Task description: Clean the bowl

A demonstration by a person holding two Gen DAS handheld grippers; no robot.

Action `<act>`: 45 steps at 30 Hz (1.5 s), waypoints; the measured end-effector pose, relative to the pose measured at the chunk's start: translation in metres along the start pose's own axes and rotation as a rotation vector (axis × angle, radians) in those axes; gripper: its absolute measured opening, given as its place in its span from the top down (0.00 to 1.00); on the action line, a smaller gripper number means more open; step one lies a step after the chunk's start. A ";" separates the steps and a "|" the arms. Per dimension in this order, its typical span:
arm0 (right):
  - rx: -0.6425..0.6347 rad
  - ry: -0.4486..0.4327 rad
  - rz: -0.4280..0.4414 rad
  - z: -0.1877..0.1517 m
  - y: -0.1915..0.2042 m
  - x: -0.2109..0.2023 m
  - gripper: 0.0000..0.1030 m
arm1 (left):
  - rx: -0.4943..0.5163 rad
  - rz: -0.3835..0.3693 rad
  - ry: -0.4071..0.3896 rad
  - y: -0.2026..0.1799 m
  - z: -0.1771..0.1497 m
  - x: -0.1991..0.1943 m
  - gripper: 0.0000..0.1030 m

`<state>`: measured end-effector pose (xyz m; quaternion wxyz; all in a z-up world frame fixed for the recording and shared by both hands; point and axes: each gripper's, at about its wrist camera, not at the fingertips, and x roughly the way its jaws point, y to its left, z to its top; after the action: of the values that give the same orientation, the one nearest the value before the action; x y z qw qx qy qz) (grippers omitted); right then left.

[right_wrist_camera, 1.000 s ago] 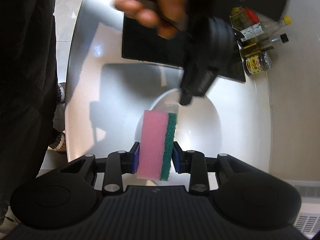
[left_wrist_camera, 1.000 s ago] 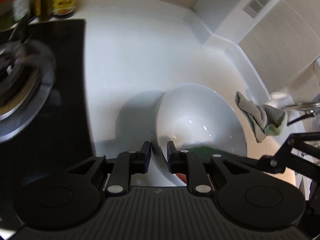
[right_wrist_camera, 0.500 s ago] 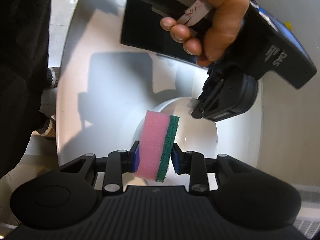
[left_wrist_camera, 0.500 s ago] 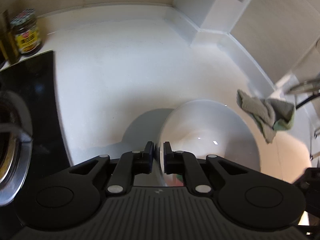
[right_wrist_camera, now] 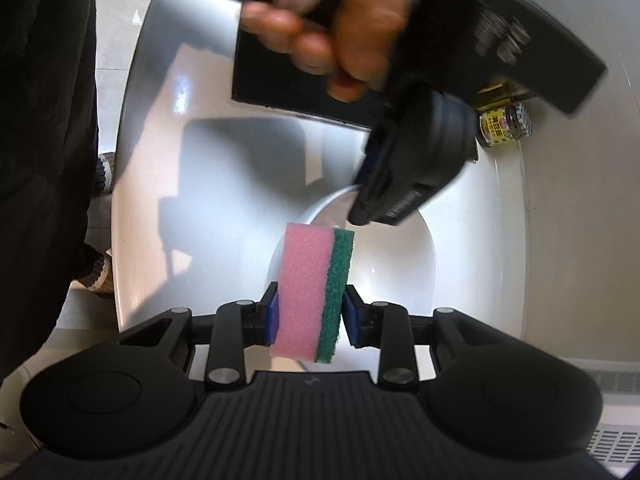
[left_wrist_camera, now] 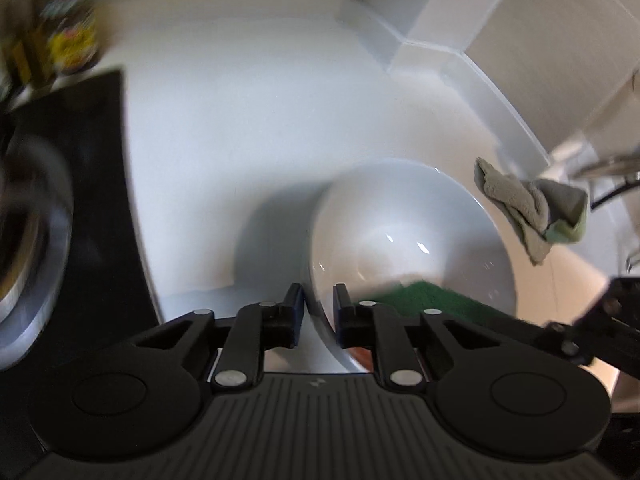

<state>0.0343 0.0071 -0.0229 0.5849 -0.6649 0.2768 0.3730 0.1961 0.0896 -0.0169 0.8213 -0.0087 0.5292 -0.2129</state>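
Bowl sits on the white table, its near rim pinched by the left hand-held gripper, whose jaws have just been closing. Right hand-held gripper, above the bowl, clamps a sponge.

A white desk is carrying everything here, and a white bowl is sitting directly on it, casting a soft shadow to its left in the left wrist view. Well to the left of the bowl, a black cooktop is lying flush on the desk, with a round metal burner ring showing blurred at its left edge. Beyond the cooktop's far corner, jars with yellow labels are standing in a blurred cluster. Just to the right of the bowl, a crumpled grey-green cloth is lying on the desk.
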 end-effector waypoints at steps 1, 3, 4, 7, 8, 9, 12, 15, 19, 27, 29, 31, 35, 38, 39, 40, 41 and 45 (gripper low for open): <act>-0.014 0.011 -0.004 -0.002 0.001 0.000 0.73 | 0.005 -0.008 0.006 0.000 0.006 0.003 0.93; -0.005 0.020 -0.007 -0.002 0.001 0.003 0.73 | -0.007 -0.020 0.012 0.000 0.015 0.004 0.93; 0.000 0.025 -0.008 -0.002 0.001 0.004 0.73 | -0.024 -0.023 0.009 -0.001 0.017 0.002 0.93; 0.019 0.027 -0.012 0.000 0.000 0.005 0.73 | -0.086 -0.014 -0.011 0.004 0.001 -0.014 0.85; 0.023 0.026 -0.012 0.000 0.000 0.005 0.73 | -0.102 -0.015 -0.014 0.006 -0.004 -0.017 0.77; 0.028 0.025 -0.012 0.001 -0.001 0.006 0.73 | -0.146 -0.018 -0.019 0.008 -0.015 -0.022 0.75; 0.020 0.034 -0.010 0.002 -0.001 0.006 0.73 | -0.188 -0.039 -0.001 0.006 -0.028 -0.018 0.74; 0.018 0.014 0.000 0.006 -0.004 0.004 0.74 | -0.173 -0.026 0.008 0.003 -0.027 -0.007 0.79; 0.020 -0.004 -0.003 0.004 -0.003 0.005 0.73 | -0.062 0.007 0.007 0.003 -0.004 0.003 0.89; 0.022 0.025 -0.012 -0.005 -0.002 0.010 0.74 | -0.018 0.042 0.019 -0.009 0.010 0.005 0.93; 0.031 0.024 -0.013 0.000 -0.001 0.015 0.73 | -0.064 0.020 0.019 -0.008 -0.006 -0.004 0.85; 0.042 0.022 -0.011 0.001 -0.002 0.015 0.73 | -0.103 -0.002 0.018 -0.008 -0.021 -0.010 0.79; 0.030 0.032 -0.013 0.001 -0.004 0.011 0.73 | -0.132 -0.003 0.022 -0.008 -0.027 -0.008 0.75; 0.020 0.032 -0.011 -0.004 -0.004 0.006 0.74 | -0.085 0.000 0.023 -0.009 -0.017 0.001 0.80; 0.022 0.025 -0.009 -0.003 -0.004 0.004 0.74 | -0.065 -0.004 0.025 -0.009 -0.012 0.003 0.81; 0.027 0.017 -0.007 -0.004 -0.005 0.003 0.74 | -0.039 -0.008 0.027 -0.009 -0.006 0.005 0.84; 0.031 0.014 -0.004 -0.004 -0.004 0.004 0.74 | -0.019 -0.006 0.027 -0.010 -0.002 0.007 0.87; -0.001 0.044 -0.010 -0.008 0.000 0.004 0.74 | 0.029 0.014 0.021 -0.016 0.021 0.017 0.92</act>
<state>0.0382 -0.0001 -0.0259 0.5801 -0.6747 0.2859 0.3557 0.2153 0.0649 -0.0182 0.8171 0.0094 0.5348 -0.2150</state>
